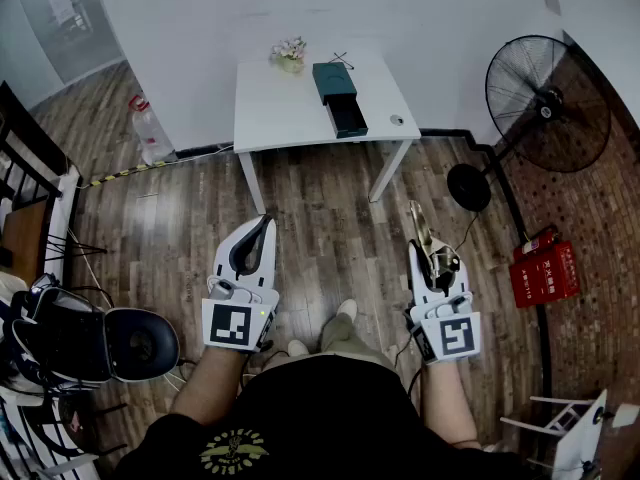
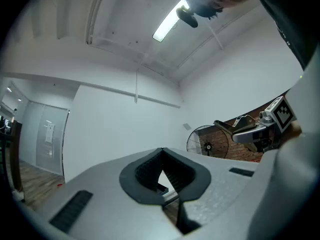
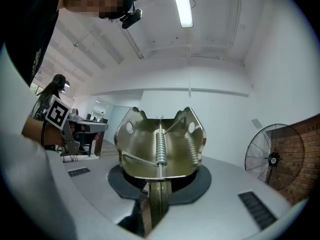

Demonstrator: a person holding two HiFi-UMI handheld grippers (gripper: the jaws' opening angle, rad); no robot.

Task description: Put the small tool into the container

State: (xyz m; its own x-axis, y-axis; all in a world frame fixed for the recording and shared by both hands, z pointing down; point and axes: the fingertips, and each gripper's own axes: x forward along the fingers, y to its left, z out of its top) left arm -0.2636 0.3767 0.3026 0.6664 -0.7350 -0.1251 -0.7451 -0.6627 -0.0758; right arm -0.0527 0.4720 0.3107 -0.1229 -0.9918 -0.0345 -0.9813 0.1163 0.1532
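Note:
A dark teal container (image 1: 338,96) with its drawer pulled out lies on the white table (image 1: 285,118), far ahead of both grippers. My right gripper (image 1: 422,250) is shut on a small brass-coloured metal tool (image 1: 424,230) with springs. In the right gripper view the tool (image 3: 160,144) stands upright out of the jaws of the right gripper (image 3: 156,186). My left gripper (image 1: 264,226) is held at the same height to the left, shut, with nothing in it. In the left gripper view, the pads of the left gripper (image 2: 162,170) meet at the tip, and the tool (image 2: 246,128) shows at right.
A standing fan (image 1: 545,103) and a red crate (image 1: 543,273) are on the right. A plastic bottle (image 1: 150,133) stands on the wooden floor at the left. Small flowers (image 1: 290,55) and a round item (image 1: 397,120) are on the table. A black seat (image 1: 95,343) is low left.

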